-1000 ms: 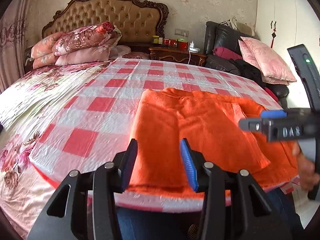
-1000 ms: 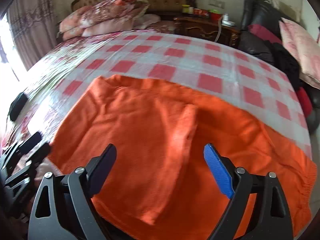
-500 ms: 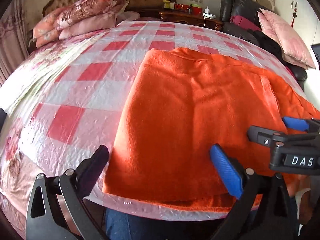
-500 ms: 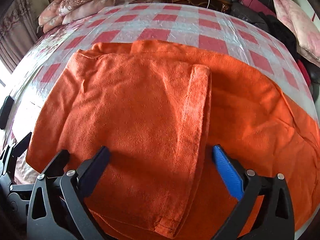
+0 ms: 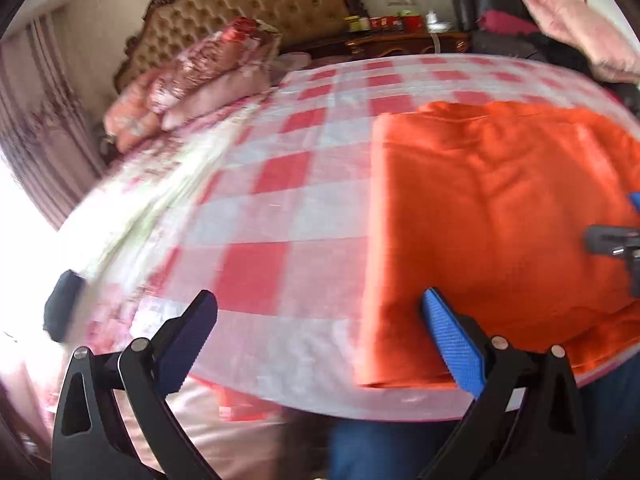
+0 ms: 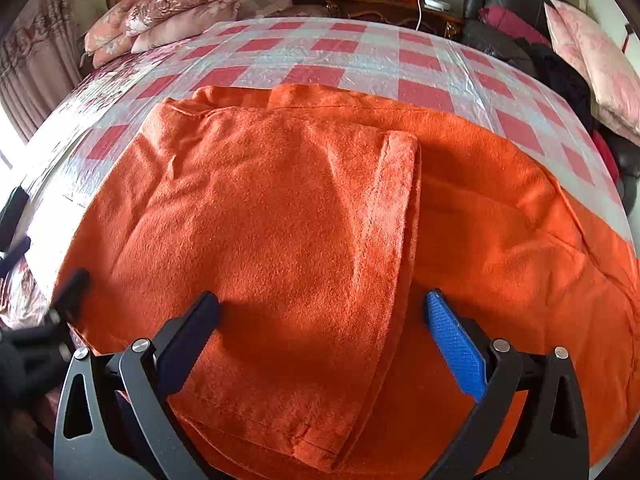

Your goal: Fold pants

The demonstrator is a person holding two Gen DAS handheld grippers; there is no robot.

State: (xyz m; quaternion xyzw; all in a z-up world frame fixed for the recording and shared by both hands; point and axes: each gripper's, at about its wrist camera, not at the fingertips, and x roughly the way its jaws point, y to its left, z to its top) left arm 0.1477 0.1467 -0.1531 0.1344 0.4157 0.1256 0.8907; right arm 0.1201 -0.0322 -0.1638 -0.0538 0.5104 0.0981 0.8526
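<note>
— Where are the pants, from where you stand?

— The orange pants (image 6: 280,216) lie flat on the red-and-white checked bed cover (image 6: 328,68), near the edge of the bed closest to the person. One part is already laid over the rest: its hemmed edge (image 6: 394,216) runs down the middle of the pile toward the near edge.

— And the grippers?

— Both are spread wide and empty. The right gripper (image 6: 320,320) hangs low over the folded layer, its fingers either side of that hemmed edge, nothing pinched. The left gripper (image 5: 316,320) straddles the left border of the cloth, its blue finger (image 5: 450,342) over the orange, its black finger (image 5: 188,336) over bare cover.

— How would it handle, do you think?

— It looks like soft, thick, fleecy stuff: light, limp, no stiffness at all, so it should sag wherever it isn't held. Not slippery itself, I'd guess, though the cover has a plastic sheen and the pile might slide on it.

— Where to grab?

— At the near corners, I'd say, pinching all layers together along the hem, so the top layer doesn't peel away.
</note>
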